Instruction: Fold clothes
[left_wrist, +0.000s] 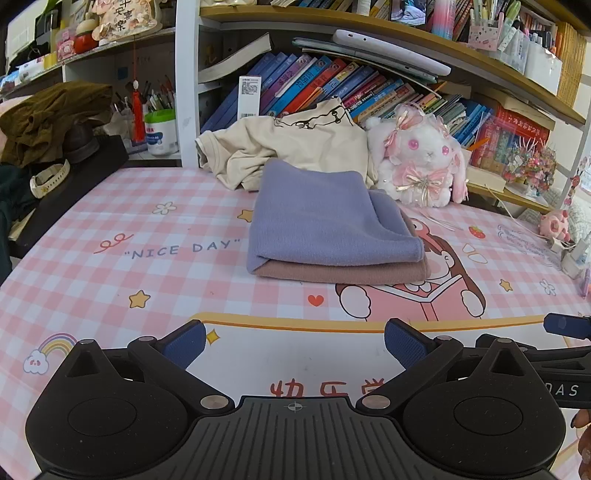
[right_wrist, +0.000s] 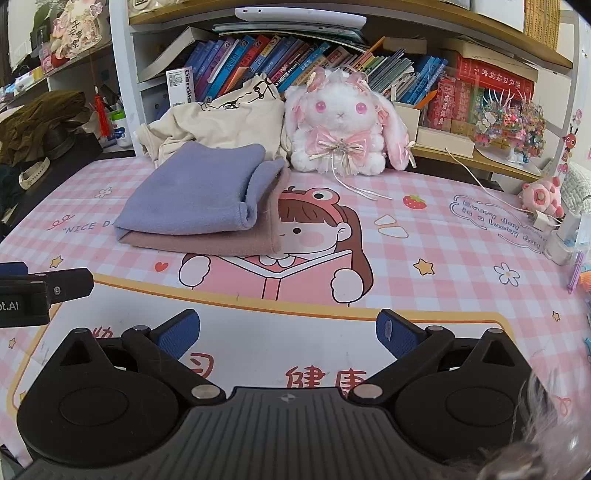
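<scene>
1. Currently your left gripper is spread wide and holds nothing; it hovers above the near part of the desk, which is covered by a pink checked cartoon mat.
2. Your right gripper is likewise spread wide and empty, just beside the left one over the near edge of the mat.
3. Ahead of both grippers, well apart from them, lies a folded lavender cloth stacked on a folded dusty-pink cloth; the pink one peeks out along the near and right edges.
4. Behind that stack, touching its far edge, a cream shirt with a black line drawing sits crumpled and unfolded against the bookshelf.
5. To the right of the shirt, a white and pink plush rabbit sits upright at the back of the desk.
6. At the far left, an olive-brown garment is heaped on a dark surface off the mat.
</scene>
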